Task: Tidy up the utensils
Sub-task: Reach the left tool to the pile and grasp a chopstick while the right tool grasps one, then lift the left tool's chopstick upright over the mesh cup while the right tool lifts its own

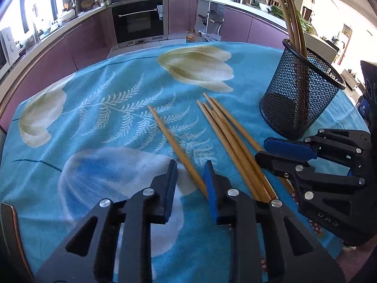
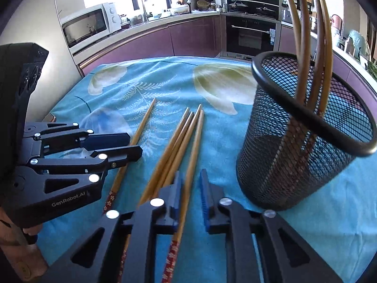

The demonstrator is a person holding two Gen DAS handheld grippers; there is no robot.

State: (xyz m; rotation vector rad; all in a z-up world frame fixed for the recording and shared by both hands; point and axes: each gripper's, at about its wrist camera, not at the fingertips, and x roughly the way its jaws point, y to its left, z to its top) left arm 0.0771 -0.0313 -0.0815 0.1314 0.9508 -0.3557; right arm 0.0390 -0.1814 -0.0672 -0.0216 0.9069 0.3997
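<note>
Several bamboo chopsticks lie on the blue floral cloth: a bundle [image 1: 232, 139] [image 2: 181, 139] and a single chopstick [image 1: 175, 148] [image 2: 139, 129] to its left. A black mesh cup [image 1: 299, 94] [image 2: 304, 141] stands at the right with several chopsticks [image 2: 306, 47] upright in it. My left gripper [image 1: 190, 179] [image 2: 134, 143] is open, low over the single chopstick's thick end. My right gripper [image 2: 190, 186] [image 1: 261, 148] is open, its jaws astride the rightmost chopstick of the bundle, not closed on it.
The cloth-covered table [image 1: 94, 118] ends at a far edge, with purple kitchen cabinets [image 1: 82, 44], an oven [image 1: 139, 21] and a microwave [image 2: 87, 26] beyond. The two grippers sit close side by side near the front edge.
</note>
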